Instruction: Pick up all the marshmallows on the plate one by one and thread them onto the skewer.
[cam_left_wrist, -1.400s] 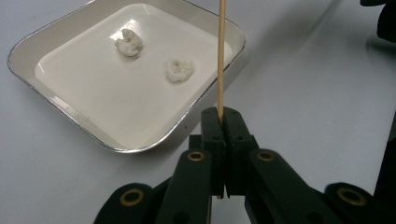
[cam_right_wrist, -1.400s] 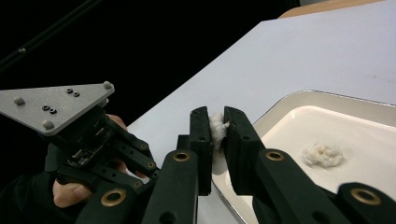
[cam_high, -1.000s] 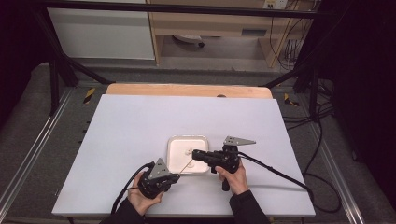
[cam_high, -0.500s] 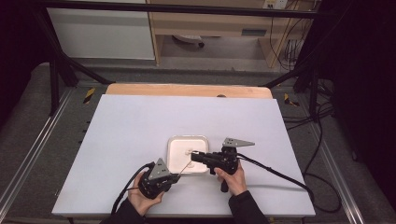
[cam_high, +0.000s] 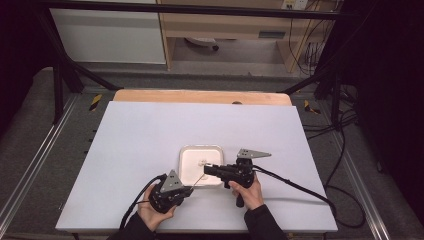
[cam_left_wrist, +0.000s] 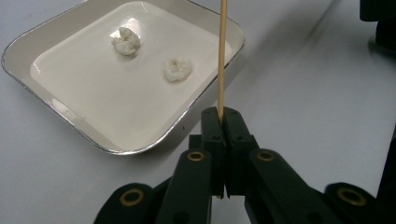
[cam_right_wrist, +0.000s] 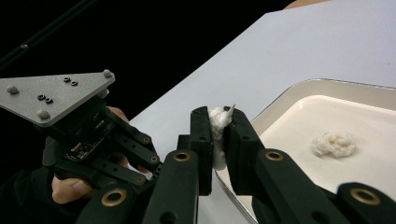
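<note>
Left gripper (cam_left_wrist: 223, 122) clamped on thin stiff skewer (cam_left_wrist: 222, 56); right gripper (cam_right_wrist: 219, 135) pinching soft, light white puff (cam_right_wrist: 216, 126); crushable, best held gently at its sides.

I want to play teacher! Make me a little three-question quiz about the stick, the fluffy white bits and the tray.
1. True or false: the left gripper is shut on a thin wooden skewer.
2. What does the right gripper hold? A) a spoon B) a fluffy white piece C) nothing
3. In the left gripper view, how many loose white pieces lie in the tray?

Key
1. True.
2. B; the skewer's tip pokes out of its top.
3. Two: one farther piece and one nearer piece, apart from each other.
</note>
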